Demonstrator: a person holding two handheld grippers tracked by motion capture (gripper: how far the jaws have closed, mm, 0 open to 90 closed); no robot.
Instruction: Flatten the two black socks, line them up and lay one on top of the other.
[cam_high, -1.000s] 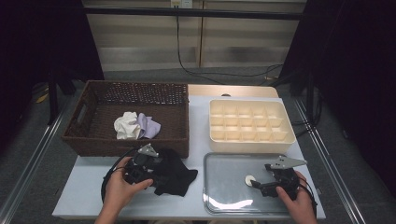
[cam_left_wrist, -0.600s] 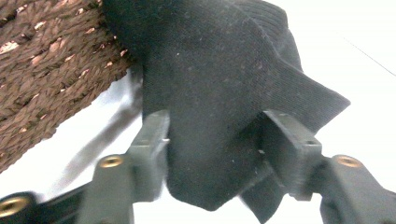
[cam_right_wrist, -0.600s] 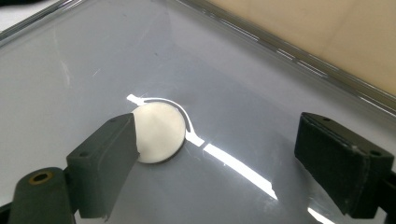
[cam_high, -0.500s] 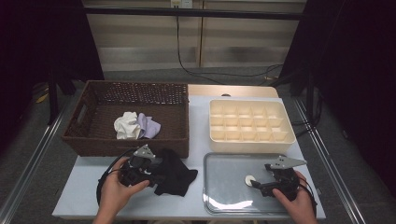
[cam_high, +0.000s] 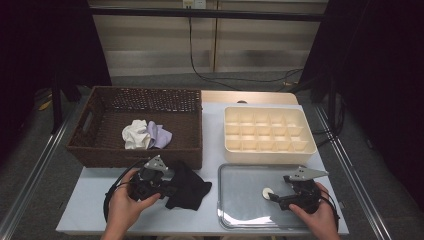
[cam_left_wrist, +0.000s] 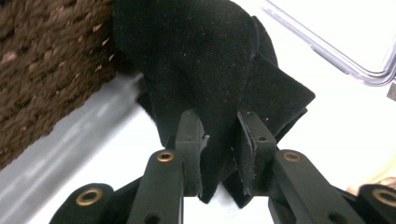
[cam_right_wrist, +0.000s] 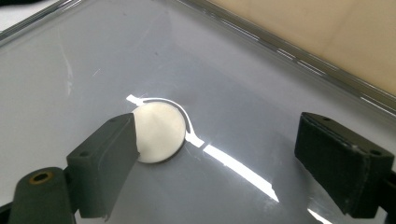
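On the white table (cam_high: 210, 150), the biggest thing is the brown wicker basket (cam_high: 100, 150), holding crumpled white and lilac cloths (cam_high: 146, 135); right of it sits the cream compartment box (cam_high: 268, 134), and before that the shiny metal tray (cam_high: 245, 200). Just beside the basket's front wall lies the black cloth (cam_high: 187, 186), directly ahead of the left gripper (cam_left_wrist: 218, 140). Its jaws have just been closing and now pinch a raised fold of that cloth between them. The fold runs away from the jaws toward the basket, so a lift and short carry forward looks like the coming move. Over the tray, the right gripper (cam_right_wrist: 224, 154) has its jaws spread wide, one beside a small white disc (cam_right_wrist: 159, 131).
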